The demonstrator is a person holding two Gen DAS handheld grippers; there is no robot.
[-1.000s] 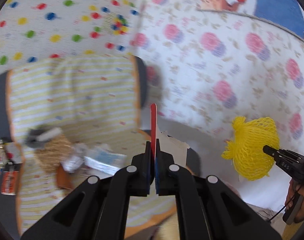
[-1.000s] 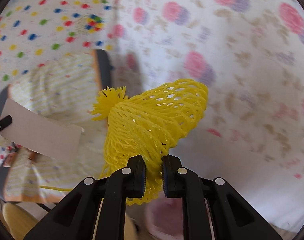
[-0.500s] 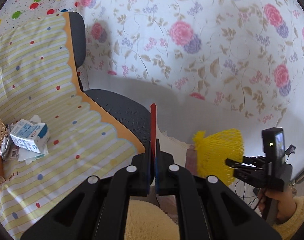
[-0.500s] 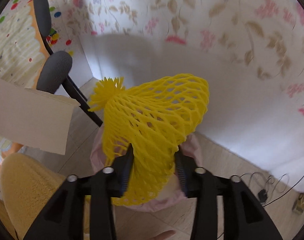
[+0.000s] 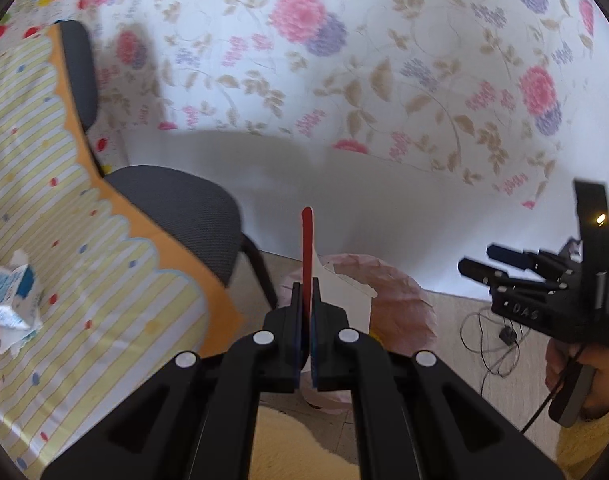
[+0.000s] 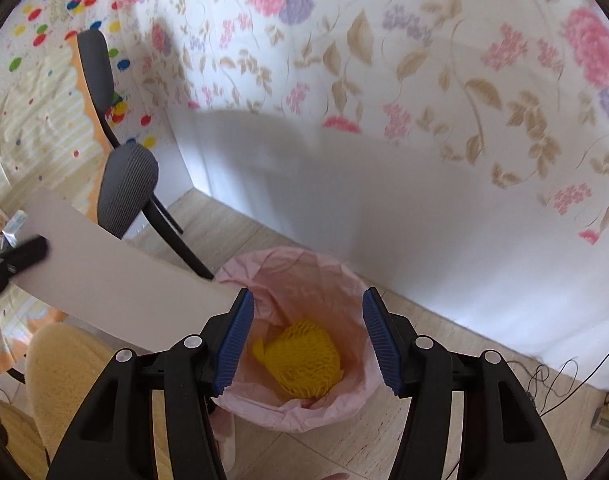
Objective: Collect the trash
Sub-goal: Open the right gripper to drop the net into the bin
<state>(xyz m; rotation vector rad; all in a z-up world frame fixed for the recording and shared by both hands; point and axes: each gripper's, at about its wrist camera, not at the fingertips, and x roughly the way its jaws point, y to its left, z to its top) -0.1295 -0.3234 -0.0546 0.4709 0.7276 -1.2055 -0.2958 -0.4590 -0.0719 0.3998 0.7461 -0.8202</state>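
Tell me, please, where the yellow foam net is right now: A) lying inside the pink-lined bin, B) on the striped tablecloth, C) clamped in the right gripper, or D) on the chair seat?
A: the right wrist view shows the yellow foam net resting inside the pink-lined bin, below the right gripper, whose jaws are spread wide and empty.

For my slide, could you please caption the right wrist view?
Open right hand-held gripper above pink-lined bin holding yellow foam net.
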